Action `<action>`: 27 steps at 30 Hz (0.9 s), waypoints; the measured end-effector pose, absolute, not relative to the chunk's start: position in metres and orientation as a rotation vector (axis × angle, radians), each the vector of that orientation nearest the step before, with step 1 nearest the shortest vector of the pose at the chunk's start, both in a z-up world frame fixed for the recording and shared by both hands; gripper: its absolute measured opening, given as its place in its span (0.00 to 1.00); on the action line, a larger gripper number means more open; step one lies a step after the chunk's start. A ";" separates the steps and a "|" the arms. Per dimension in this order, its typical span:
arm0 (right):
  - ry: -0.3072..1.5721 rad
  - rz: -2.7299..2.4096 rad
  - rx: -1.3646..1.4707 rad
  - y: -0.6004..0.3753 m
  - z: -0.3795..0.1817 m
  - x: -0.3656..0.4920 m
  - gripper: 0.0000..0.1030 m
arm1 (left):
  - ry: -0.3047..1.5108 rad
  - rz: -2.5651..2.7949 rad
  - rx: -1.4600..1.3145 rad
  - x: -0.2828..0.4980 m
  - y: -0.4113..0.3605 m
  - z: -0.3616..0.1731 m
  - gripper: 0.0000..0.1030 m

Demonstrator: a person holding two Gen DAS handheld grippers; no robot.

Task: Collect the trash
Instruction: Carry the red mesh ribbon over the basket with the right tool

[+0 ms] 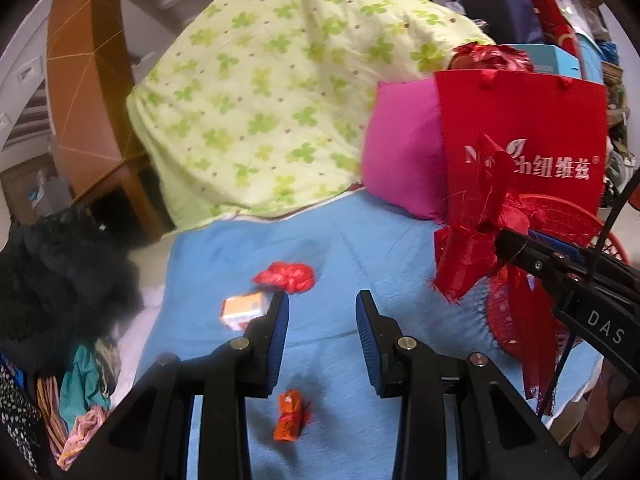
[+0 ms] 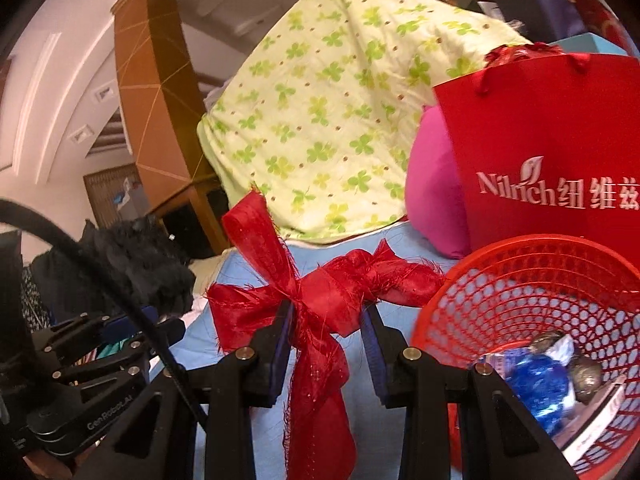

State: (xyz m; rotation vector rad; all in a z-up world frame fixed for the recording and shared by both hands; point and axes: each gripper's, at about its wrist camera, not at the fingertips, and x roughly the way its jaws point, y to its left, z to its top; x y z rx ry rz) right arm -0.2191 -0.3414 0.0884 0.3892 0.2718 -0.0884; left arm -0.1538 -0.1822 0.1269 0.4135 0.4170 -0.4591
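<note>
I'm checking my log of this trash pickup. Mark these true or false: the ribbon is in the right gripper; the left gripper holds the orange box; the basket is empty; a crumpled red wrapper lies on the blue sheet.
1. The right gripper holds the red ribbon. True.
2. The left gripper holds the orange box. False: it is open; the box lies on the blue sheet.
3. The red basket is empty. False: wrappers are inside.
4. A crumpled red wrapper lies on the sheet. True.

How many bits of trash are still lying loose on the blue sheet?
3: a crumpled red wrapper, a small orange box beside the left hand-held gripper's finger, and an orange wrapper nearer the camera. The gripper bodies may hide more.
</note>
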 end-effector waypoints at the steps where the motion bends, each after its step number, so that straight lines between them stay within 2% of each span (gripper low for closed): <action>1: 0.263 -0.093 0.396 -0.345 0.089 -0.223 0.36 | 0.416 -0.469 0.415 -0.156 -0.186 0.128 0.35; 15: 0.066 -0.192 0.564 -0.414 0.096 -0.280 0.37 | 0.412 -0.653 0.424 -0.179 -0.246 0.143 0.35; 27: 0.015 -0.296 0.746 -0.472 0.082 -0.310 0.37 | 0.444 -0.885 0.345 -0.186 -0.295 0.141 0.35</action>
